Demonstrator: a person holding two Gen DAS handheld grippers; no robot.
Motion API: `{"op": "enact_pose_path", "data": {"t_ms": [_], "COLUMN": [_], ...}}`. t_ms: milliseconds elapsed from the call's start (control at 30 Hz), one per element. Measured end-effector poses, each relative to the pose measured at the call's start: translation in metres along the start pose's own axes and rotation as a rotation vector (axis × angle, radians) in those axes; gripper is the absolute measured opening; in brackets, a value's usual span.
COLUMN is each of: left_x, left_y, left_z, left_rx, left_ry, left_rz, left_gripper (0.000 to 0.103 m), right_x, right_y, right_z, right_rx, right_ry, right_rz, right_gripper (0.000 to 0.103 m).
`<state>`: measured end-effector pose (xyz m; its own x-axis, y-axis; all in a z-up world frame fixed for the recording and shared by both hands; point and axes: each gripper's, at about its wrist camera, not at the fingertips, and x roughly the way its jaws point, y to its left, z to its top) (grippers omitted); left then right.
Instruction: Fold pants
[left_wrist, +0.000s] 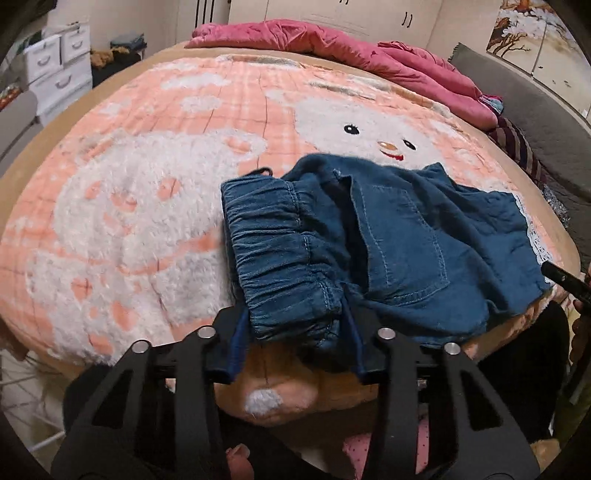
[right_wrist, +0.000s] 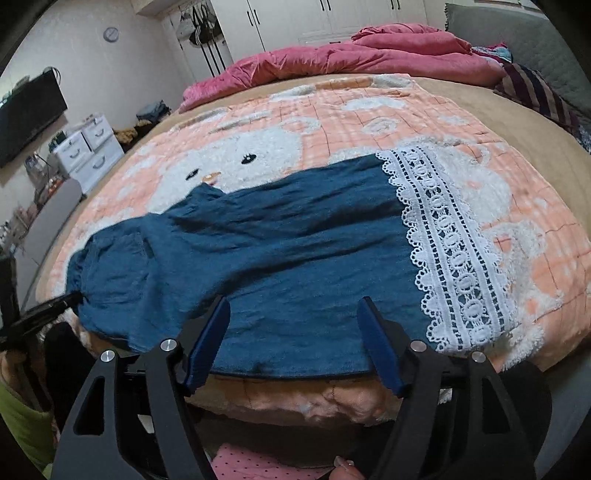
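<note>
The blue denim pants (right_wrist: 258, 251) lie flat on the pink fleece blanket (left_wrist: 147, 206) that covers the bed, close to its near edge. Their long axis runs along that edge, across both views. In the right wrist view the elastic waistband end points left and the white lace hem (right_wrist: 454, 251) points right. In the left wrist view the gathered waistband (left_wrist: 273, 251) is nearest the camera, and a stitched back pocket (left_wrist: 402, 243) faces up just beyond it; the legs extend to the right.

The left gripper (left_wrist: 295, 332) sits at the near corner of the waistband. Its jaws stand apart, one blue-padded finger on each side of the gathered fabric. The fabric lies between the pads, but no clamping is visible.

The right gripper (right_wrist: 293, 339) sits at the near edge of the leg section, just left of the lace hem. Its jaws are spread wide, with the cloth edge lying between the fingers and neither pad pressed shut on it.

A crumpled pink quilt (right_wrist: 369, 55) lies along the far side of the bed. White drawer units (right_wrist: 88, 147) stand against the wall at the left of the right wrist view.
</note>
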<state>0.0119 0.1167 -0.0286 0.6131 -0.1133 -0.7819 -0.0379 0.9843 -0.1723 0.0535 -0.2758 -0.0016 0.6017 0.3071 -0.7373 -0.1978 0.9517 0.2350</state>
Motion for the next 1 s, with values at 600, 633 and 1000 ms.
{"op": "enact_pose_path", "data": {"t_ms": [600, 633, 1000], "left_x": [-0.027, -0.039, -0.043], "left_y": [0.027, 0.029, -0.053], "left_z": [0.001, 0.003, 0.072], "left_rx": [0.002, 0.004, 0.176], "left_ry": [-0.017, -0.044, -0.183], "left_rz": [0.096, 0.102, -0.03], "left_gripper": [0.068, 0.069, 0.069], "right_x": [0.022, 0.018, -0.012], "right_y": [-0.017, -0.019, -0.06], "right_z": [-0.006, -0.004, 0.044], "right_rx": [0.017, 0.022, 0.083], "right_ry": [0.082, 0.067, -0.09], "right_rz": [-0.017, -0.009, -0.044], "right_gripper": [0.075, 0.075, 0.077]}}
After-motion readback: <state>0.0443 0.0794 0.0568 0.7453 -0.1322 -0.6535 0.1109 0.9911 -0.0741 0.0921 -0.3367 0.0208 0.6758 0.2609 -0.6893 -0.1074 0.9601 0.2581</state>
